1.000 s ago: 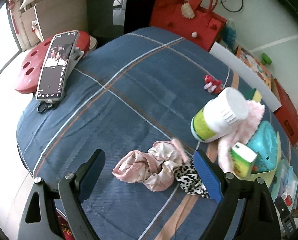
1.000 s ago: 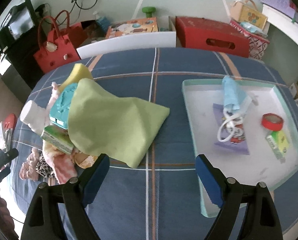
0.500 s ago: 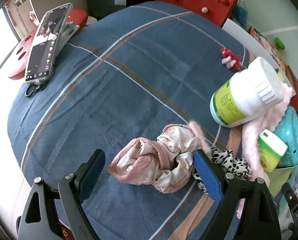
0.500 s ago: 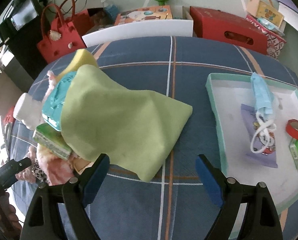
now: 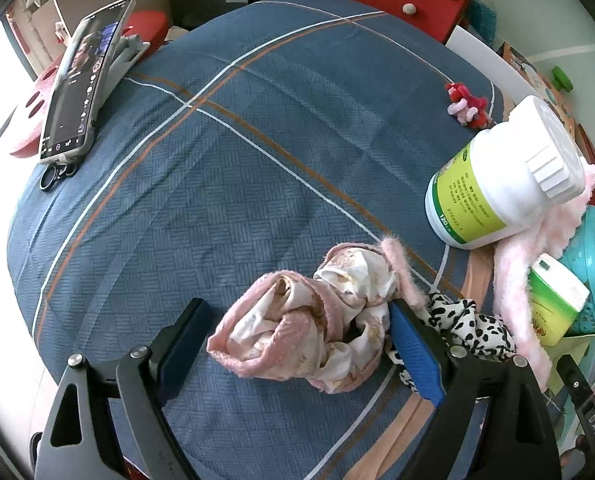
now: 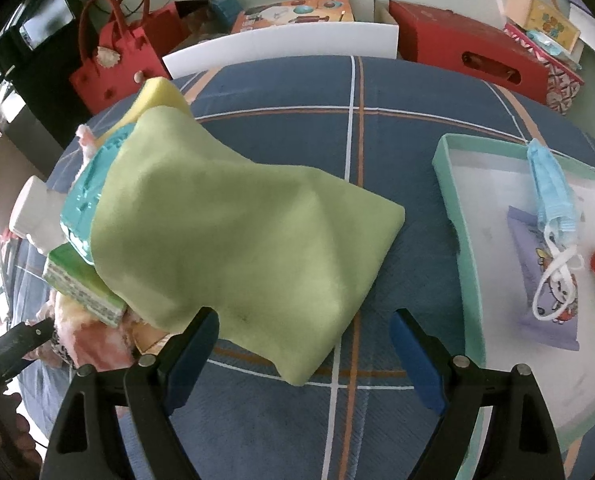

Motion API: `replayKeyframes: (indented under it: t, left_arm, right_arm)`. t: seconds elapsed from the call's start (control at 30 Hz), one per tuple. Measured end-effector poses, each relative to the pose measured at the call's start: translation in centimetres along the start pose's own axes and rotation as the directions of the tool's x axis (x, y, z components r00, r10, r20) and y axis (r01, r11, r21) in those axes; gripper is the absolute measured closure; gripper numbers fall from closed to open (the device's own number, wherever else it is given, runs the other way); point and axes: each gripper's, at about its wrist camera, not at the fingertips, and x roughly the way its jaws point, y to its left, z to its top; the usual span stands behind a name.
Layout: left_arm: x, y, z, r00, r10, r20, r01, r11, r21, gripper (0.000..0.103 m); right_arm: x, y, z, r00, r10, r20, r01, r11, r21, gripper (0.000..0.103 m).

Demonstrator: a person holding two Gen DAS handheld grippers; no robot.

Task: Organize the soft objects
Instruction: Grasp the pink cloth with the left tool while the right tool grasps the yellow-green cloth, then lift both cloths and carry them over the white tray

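Straddling the crumpled pink-and-cream fleece garment (image 5: 313, 320) on the blue plaid bedcover (image 5: 217, 184), the left gripper (image 5: 297, 344) stands wide with nothing held, so the pick-up step looks in hand; next it should lower and pinch. The bundle's long axis runs across the jaws, upper end toward the white bottle (image 5: 505, 176). The right gripper (image 6: 305, 356), also wide and empty, hovers at the lime-green cloth's (image 6: 241, 232) near edge.

both wrist views look down, close, on blue bedspread (image 5: 225, 168); shared: white bottle (image 5: 509, 172), green cloth (image 6: 241, 232) pile.
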Motion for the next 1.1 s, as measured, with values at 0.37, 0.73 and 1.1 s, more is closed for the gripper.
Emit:
replayKeyframes:
  t: [0.37, 0.73, 1.1]
  left_arm:
    - [-0.9, -1.9, -0.5, 0.997, -0.077, 0.011, 0.077, 0.997, 0.028, 0.062]
    - [-1.6, -1.5, 0.1, 0.994, -0.103, 0.034, 0.103, 0.995, -0.008, 0.071]
    - [-2.5, -0.4, 0.5, 0.993, -0.100, 0.070, 0.102, 0.994, -0.028, 0.074]
  right_arm:
    - [1.1, -0.2, 0.4, 0.999, 0.043, 0.002, -0.043, 0.999, -0.004, 0.037]
    - [0.9, -1.1, 0.9, 0.999, 0.041, 0.016, -0.041, 0.999, 0.024, 0.078]
    - [-1.1, -2.4, 0.9, 0.995, 0.078, 0.063, -0.082, 0.995, 0.060, 0.098]
